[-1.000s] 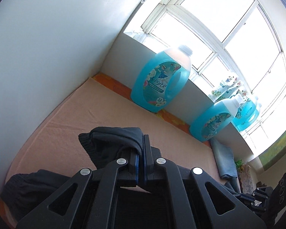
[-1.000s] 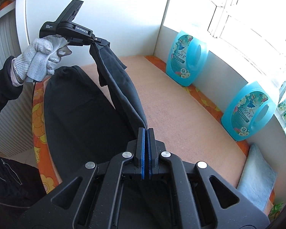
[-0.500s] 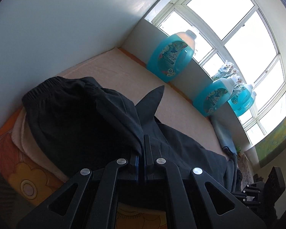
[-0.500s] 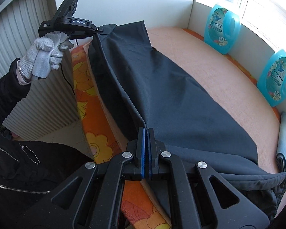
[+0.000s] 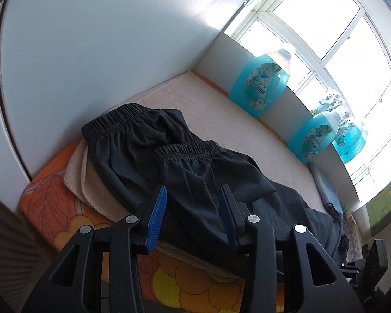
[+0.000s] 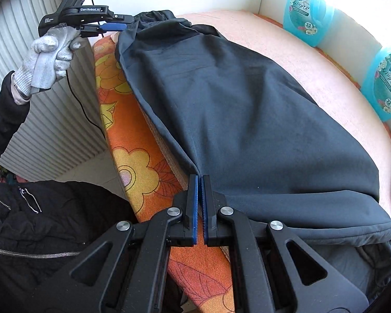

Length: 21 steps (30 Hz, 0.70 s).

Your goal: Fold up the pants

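The black pants (image 6: 247, 109) lie along the pale towel-covered surface, folded lengthwise. Their elastic waistband (image 5: 117, 120) shows in the left wrist view near the white wall, with a second gathered edge (image 5: 187, 150) lying over it. My left gripper (image 5: 193, 208) is open, its blue pads apart just above the cloth, holding nothing; it also shows in the right wrist view (image 6: 114, 24) at the waistband end. My right gripper (image 6: 199, 195) is nearly closed, with a thin gap between its pads, at the pants' near folded edge; I cannot tell whether cloth is pinched.
An orange flowered cover (image 6: 133, 140) hangs over the near edge, with a radiator (image 6: 47, 120) beyond it. Three blue detergent bottles (image 5: 260, 86) stand along the window side. A folded blue-grey cloth (image 5: 325, 190) lies at the far end. A white wall (image 5: 91, 52) borders the waistband end.
The left gripper has opened and let go of the pants, which now lie down flat. The right gripper has loosened to a thin gap and sits lower at the pants' edge.
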Tool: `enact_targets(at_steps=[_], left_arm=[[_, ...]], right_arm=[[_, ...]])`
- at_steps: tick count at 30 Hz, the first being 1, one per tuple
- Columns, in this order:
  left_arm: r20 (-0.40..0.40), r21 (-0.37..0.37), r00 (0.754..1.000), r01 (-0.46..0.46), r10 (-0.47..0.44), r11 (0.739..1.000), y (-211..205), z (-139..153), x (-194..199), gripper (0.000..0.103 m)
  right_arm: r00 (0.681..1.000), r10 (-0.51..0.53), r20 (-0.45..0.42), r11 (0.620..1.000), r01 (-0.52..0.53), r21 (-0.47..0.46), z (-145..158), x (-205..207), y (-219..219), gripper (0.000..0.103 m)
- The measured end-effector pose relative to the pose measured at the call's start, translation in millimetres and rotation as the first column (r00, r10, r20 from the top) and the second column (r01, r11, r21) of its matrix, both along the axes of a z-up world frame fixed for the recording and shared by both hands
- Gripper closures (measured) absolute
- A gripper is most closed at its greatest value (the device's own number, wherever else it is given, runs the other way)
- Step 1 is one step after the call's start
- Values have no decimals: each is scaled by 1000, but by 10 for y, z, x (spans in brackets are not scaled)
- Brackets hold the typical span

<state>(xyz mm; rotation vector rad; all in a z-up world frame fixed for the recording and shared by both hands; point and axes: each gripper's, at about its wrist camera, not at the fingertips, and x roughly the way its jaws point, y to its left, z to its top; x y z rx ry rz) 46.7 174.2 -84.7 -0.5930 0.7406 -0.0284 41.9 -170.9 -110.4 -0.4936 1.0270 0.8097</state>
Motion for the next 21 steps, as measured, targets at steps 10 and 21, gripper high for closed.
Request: enact_targets(at_steps=[10,21], left_arm=[[-172,59,985,-14,24,998,182,-357,583,54],[-49,201,999,16,-6,979,-122,-150,567,93]], right_arm=[[1000,-16,10,999,16,32,23,23,-17,100],[999,-53,6,997,52,57,15,91,-26,100]])
